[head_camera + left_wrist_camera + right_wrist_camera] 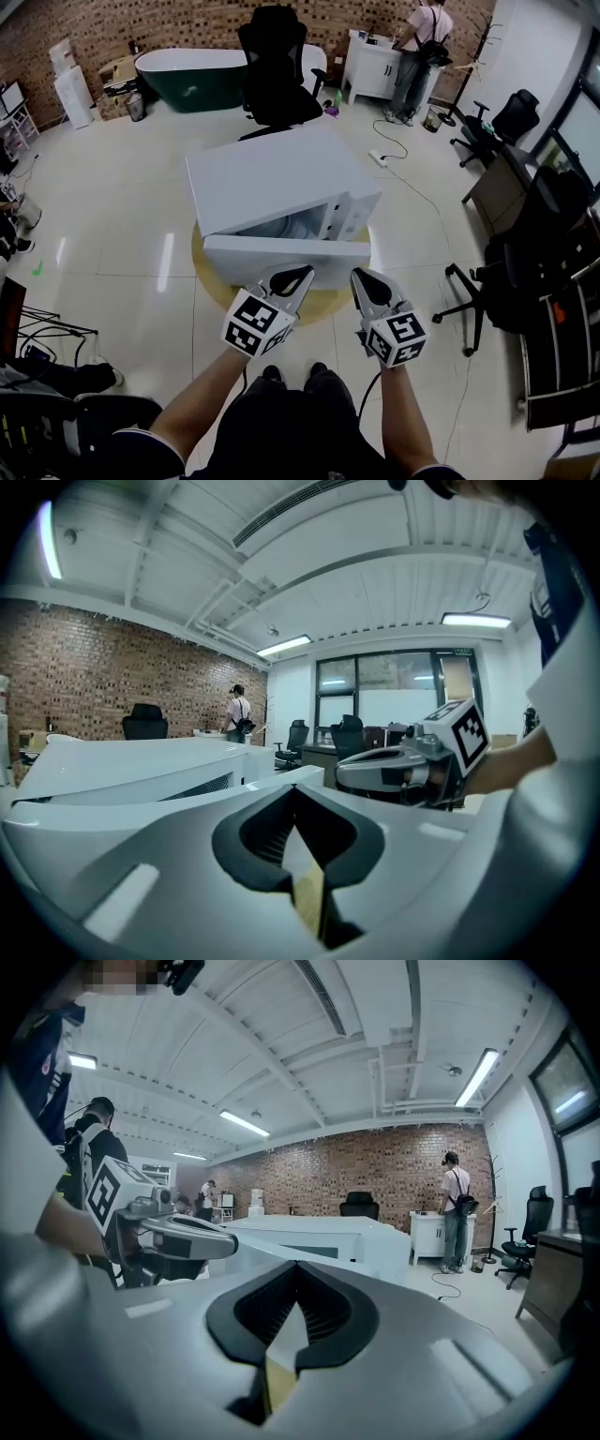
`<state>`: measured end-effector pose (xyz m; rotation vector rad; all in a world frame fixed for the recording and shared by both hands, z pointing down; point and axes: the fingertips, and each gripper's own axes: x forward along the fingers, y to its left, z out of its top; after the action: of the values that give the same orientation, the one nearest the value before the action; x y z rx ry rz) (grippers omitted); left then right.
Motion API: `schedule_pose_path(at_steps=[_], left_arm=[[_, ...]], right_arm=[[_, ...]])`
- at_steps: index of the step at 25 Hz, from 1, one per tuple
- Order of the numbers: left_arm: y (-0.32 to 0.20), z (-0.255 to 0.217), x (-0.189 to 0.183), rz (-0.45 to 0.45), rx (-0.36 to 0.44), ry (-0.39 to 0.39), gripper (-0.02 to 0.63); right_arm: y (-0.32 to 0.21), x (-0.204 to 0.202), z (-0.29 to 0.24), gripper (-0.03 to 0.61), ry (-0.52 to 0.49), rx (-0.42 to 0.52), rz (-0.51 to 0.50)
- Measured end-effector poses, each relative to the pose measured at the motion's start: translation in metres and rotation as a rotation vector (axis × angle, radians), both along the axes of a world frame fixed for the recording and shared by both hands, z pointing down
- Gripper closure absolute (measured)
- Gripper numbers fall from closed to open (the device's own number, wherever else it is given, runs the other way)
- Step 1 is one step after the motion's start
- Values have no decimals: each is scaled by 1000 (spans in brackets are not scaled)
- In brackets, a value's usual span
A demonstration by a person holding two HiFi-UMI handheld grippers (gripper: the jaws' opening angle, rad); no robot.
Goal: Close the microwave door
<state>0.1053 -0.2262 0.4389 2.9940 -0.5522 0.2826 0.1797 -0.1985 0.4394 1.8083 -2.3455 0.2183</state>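
Observation:
A white microwave (pixel 272 178) stands on a low round wooden table (pixel 323 302). Its door (pixel 286 251) faces me and leans ajar, with a dark gap showing the inside. My left gripper (pixel 298 275) and right gripper (pixel 364 277) hover side by side just in front of the door's lower edge, both shut and empty. In the left gripper view the jaws meet at the tips (pixel 295 789), with the microwave (pixel 141 766) ahead and the right gripper (pixel 394 769) beside. In the right gripper view the shut jaws (pixel 296 1267) point at the microwave (pixel 319 1234), with the left gripper (pixel 178 1232) alongside.
A black office chair (pixel 277 75) stands behind the microwave and a dark green bathtub (pixel 187 80) at the back. A person (pixel 417 56) stands at a white cabinet (pixel 370 66) back right. A cable (pixel 412 183) runs across the floor. Chairs and desks (pixel 525 225) crowd the right.

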Motion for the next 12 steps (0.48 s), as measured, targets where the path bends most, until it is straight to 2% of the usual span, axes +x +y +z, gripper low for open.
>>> schedule_pose_path(at_steps=[7,12], left_arm=[[-4,7,6,-43,-34,-18,601],[-4,12,16,-62,-47,-37,603]], right_arm=[[-11,3,15,577,8,-38,-70],[-18,18,20,577,9,-50,-79]])
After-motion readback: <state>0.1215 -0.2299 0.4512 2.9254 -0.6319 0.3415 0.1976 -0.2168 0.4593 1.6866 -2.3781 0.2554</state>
